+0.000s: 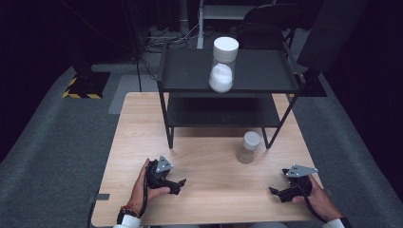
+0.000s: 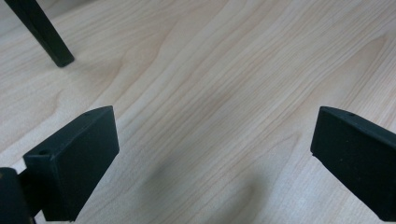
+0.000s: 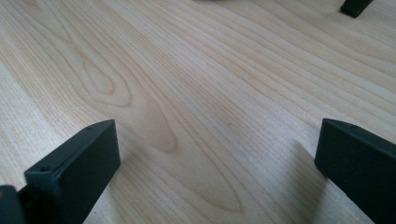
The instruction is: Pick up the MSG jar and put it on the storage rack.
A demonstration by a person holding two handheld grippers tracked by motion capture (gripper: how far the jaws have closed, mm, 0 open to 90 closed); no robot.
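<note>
Two jars are counted: one large clear jar point(image 1: 222, 65) with a white lid on the top shelf, one smaller jar point(image 1: 249, 147) down on the wood. One black two-tier shelf rack point(image 1: 228, 90) is seen, standing on one wooden table point(image 1: 209, 190). Two grippers are tallied, the left gripper point(image 1: 181, 183) and the right gripper point(image 1: 272, 191), each held in one hand, two hands in all. One chair point(image 1: 266, 26) is made out behind.

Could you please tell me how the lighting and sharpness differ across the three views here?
High view: the table is lit, the surroundings fall almost black, and the white jar on the rack looks overexposed. Left gripper view: wood grain is sharp and soft shadows lie between the jaws. Right gripper view: the near jaws look slightly soft.
</note>
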